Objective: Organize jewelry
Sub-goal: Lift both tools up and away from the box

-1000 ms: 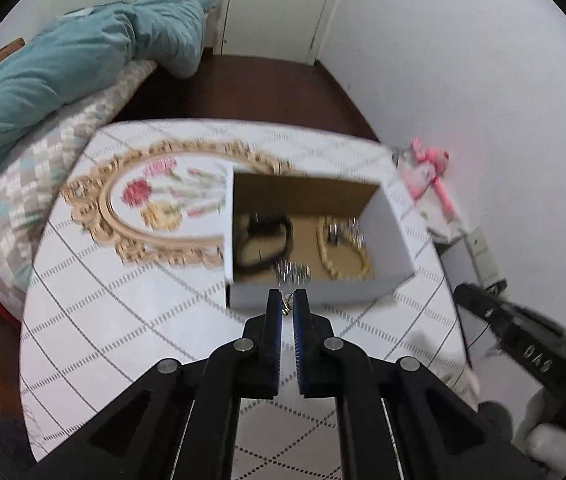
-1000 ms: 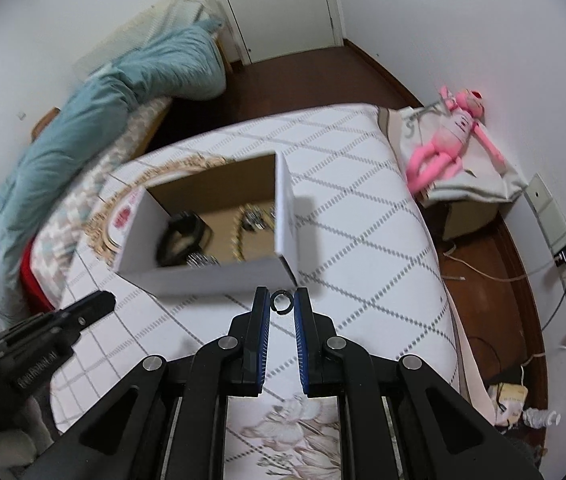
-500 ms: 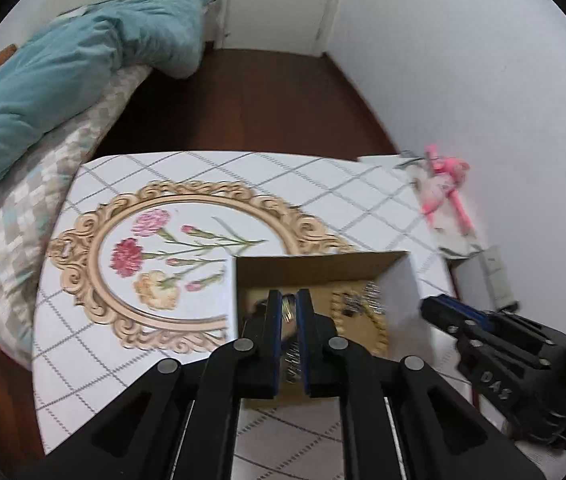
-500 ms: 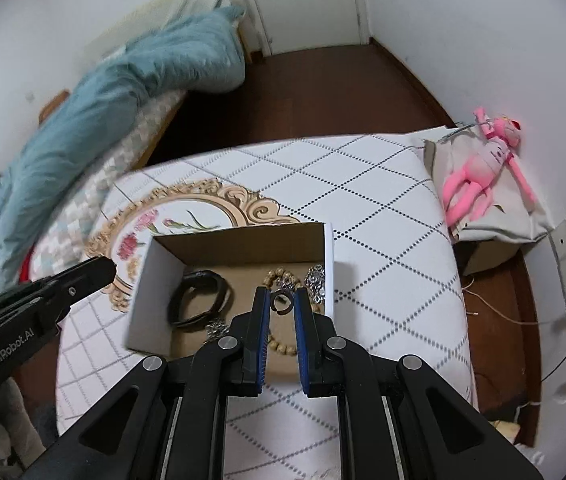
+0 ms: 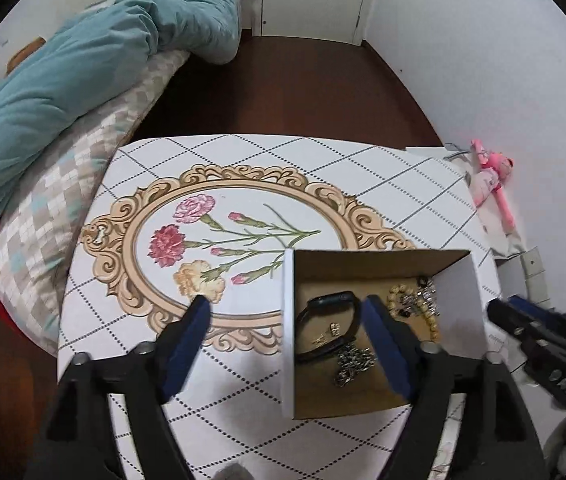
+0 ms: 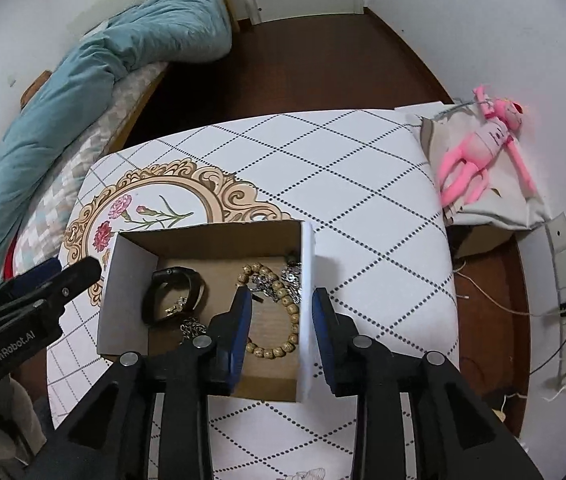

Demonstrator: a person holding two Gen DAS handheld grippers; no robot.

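Cardboard box (image 6: pixel 131 280) on patterned table (image 6: pixel 363 184); jewelry inside: black band (image 6: pixel 171 292), bead bracelet (image 6: pixel 283 320), silver chain (image 5: pixel 353 362). Left gripper (image 5: pixel 283 320) spread wide, empty, straddling left box wall. Right gripper (image 6: pixel 281 306) parted, empty, straddling right wall.

Risk: either finger catching a wall, shifting or tipping the light box.

Small charms tangled, indistinct; released pieces not identifiable.

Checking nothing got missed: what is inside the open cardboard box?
Inside the open cardboard box: black wristband, wooden bead bracelet, silver chain, small metal pieces. The right gripper covers part of the bracelet.
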